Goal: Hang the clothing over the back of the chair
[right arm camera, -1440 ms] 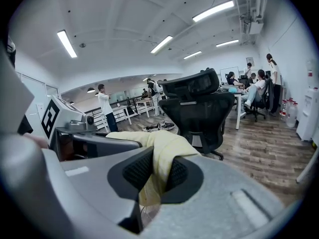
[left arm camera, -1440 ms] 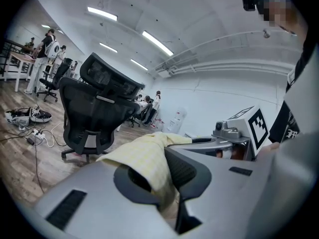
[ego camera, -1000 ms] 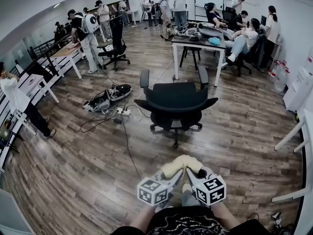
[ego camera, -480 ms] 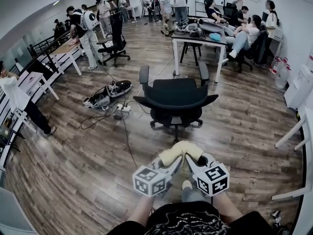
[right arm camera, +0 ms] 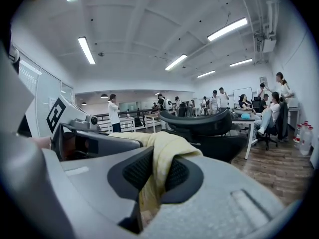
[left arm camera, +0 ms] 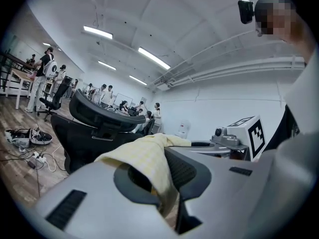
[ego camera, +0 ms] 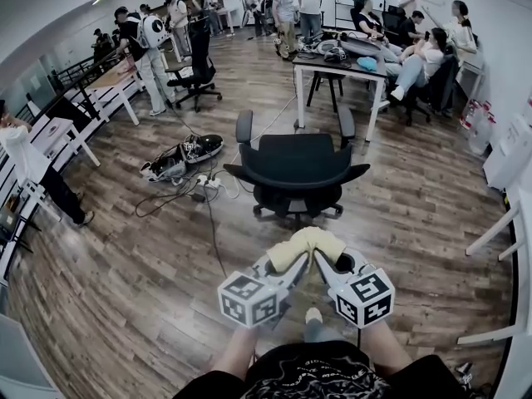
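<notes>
Carried higher and closer to the chair than a second ago, both grippers with the garment between them. Nearest, at the bottom of the head view, a dark printed shirt (ego camera: 307, 376) and two forearms (ego camera: 237, 352) reaching forward. Just beyond, left gripper (ego camera: 293, 263) and right gripper (ego camera: 322, 263) side by side, tips angled toward each other. Left jaws pinched on the pale yellow clothing (ego camera: 306, 244), with fabric draped over one pad and trailing down through the narrow gap. Right jaws likewise clamped on the same clothing, a fold bunched over the top of the pads. Clothing held up in the air, bridging the two grippers, clear of the wooden floor (ego camera: 133, 306) and not touching the chair. Ahead, black office chair (ego camera: 298, 166), curved back on the near side, still apart from the garment. Left of the chair, loose cables (ego camera: 166, 206) and a power strip (ego camera: 208, 188) on the floor. Farther off, a white table (ego camera: 332, 66) with seated people (ego camera: 420, 56) beside it, and others standing toward the far wall.
</notes>
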`<state>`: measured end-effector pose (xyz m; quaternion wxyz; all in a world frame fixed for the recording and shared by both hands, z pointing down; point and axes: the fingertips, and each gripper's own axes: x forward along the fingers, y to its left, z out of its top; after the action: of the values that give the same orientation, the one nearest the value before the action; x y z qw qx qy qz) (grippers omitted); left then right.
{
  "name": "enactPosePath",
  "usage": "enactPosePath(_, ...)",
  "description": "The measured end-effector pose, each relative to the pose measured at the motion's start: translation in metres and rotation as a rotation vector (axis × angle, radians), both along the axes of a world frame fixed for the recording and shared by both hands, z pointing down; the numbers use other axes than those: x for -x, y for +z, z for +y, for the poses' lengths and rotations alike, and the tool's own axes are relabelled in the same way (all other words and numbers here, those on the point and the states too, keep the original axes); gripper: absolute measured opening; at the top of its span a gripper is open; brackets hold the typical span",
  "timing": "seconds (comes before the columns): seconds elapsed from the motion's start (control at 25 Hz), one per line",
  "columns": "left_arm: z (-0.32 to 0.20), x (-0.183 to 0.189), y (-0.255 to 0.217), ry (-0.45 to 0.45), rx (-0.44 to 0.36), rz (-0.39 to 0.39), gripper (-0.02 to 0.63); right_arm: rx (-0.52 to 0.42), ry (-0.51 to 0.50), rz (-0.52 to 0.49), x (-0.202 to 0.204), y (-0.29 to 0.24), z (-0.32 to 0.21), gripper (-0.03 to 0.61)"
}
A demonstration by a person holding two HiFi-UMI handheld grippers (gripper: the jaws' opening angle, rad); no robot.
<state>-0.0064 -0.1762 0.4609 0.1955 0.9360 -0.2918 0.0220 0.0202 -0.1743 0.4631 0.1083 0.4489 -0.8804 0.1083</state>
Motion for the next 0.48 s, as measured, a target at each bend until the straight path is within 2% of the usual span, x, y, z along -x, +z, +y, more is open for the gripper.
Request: enactPosePath(0.48, -0.018, -0.003, -0.058, 0.013, -0.075, 0.043, 0.049, -0.117, -0.055, 0.000, -0.004, -0.057, -0.017, 0.032)
